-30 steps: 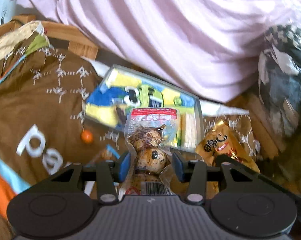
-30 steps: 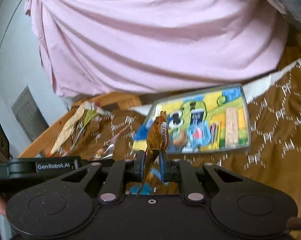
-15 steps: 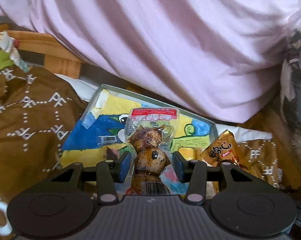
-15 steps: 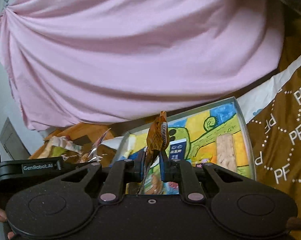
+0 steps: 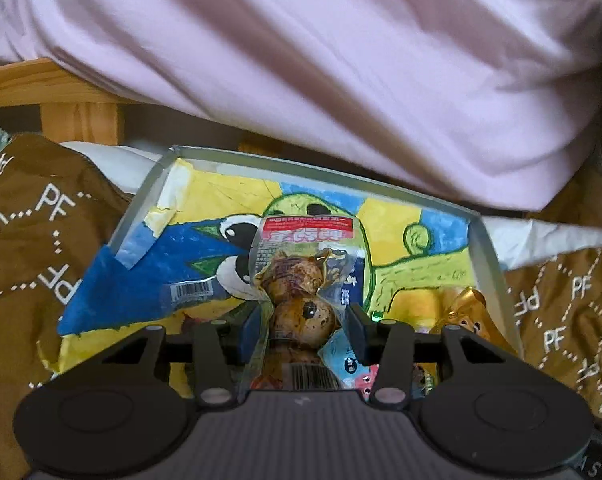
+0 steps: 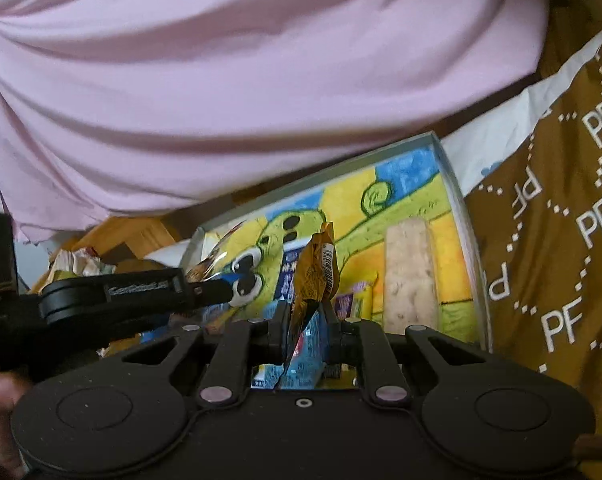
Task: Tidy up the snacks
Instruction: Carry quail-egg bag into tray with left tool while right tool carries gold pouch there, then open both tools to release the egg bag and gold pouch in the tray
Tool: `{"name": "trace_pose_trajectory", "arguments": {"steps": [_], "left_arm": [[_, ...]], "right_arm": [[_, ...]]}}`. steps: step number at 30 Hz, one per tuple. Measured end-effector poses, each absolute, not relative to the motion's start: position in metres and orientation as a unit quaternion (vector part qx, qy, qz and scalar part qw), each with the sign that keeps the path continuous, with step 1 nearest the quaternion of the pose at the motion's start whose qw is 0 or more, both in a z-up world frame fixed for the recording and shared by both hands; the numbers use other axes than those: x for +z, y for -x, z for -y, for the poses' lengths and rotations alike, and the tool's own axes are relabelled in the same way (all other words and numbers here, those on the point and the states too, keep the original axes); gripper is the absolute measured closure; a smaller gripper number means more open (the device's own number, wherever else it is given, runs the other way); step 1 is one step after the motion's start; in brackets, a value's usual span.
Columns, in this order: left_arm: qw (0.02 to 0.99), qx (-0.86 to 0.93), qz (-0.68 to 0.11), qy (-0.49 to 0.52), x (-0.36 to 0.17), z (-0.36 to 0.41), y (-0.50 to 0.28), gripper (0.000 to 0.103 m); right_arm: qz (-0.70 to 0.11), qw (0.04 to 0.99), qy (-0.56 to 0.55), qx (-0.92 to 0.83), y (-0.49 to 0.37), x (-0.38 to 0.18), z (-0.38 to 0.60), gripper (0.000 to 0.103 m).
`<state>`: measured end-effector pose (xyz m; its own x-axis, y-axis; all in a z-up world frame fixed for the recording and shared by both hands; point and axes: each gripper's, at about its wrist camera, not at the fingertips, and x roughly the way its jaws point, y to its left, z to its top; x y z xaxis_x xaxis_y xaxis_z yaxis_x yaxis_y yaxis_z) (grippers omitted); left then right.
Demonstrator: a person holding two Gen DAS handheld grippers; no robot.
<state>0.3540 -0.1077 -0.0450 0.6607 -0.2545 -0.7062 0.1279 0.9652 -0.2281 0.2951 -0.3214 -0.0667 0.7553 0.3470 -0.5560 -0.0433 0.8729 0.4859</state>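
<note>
We have two fisheye views, each mounted behind a handheld gripper and looking forward and down along its fingers. The left wrist view faces the open box point(image 5: 489, 256) almost square-on, close above its near edge; the far edge lies under a pink cloth point(image 5: 341, 60) filling the upper frame. The right wrist view sits close too, angled from the left, so the box point(image 6: 461, 208) slants away toward its right corner. Both views share the box's cartoon-printed floor, the pink cloth point(image 6: 221, 60) and the brown patterned fabric point(image 6: 561, 260) beside the box. The right view also catches the left gripper point(image 6: 221, 292).
</note>
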Motion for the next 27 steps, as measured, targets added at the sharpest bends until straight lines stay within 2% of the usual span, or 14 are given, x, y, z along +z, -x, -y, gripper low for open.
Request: {"name": "trace_pose_trajectory", "arguments": {"steps": [11, 13, 15, 17, 21, 24, 27], "left_arm": [[0.91, -0.104, -0.399, 0.047, -0.058, 0.126, -0.362, 0.05], [0.908, -0.103, -0.404, 0.038, -0.06, 0.128, -0.364, 0.049], [0.907, -0.103, -0.408, 0.036, -0.06, 0.128, -0.364, 0.048], [0.908, -0.103, -0.404, 0.04, -0.059, 0.126, -0.363, 0.042], [0.915, -0.104, -0.386, 0.054, -0.049, 0.121, -0.357, 0.025], [0.922, -0.104, -0.37, 0.051, -0.039, 0.119, -0.35, 0.021], [0.928, -0.101, -0.356, 0.051, -0.028, 0.113, -0.341, 0.017]], "right_arm": [[-0.338, 0.922, -0.169, 0.079, -0.295, -0.075, 0.316, 0.086], [-0.334, 0.93, -0.137, 0.067, -0.294, -0.074, 0.312, 0.075], [-0.326, 0.937, -0.109, 0.063, -0.292, -0.072, 0.309, 0.07], [-0.318, 0.942, -0.089, 0.064, -0.289, -0.07, 0.305, 0.069], [-0.295, 0.952, -0.057, 0.064, -0.283, -0.063, 0.299, 0.057], [-0.281, 0.957, -0.048, 0.062, -0.279, -0.056, 0.297, 0.049], [-0.264, 0.962, -0.046, 0.057, -0.274, -0.049, 0.298, 0.037]]}}
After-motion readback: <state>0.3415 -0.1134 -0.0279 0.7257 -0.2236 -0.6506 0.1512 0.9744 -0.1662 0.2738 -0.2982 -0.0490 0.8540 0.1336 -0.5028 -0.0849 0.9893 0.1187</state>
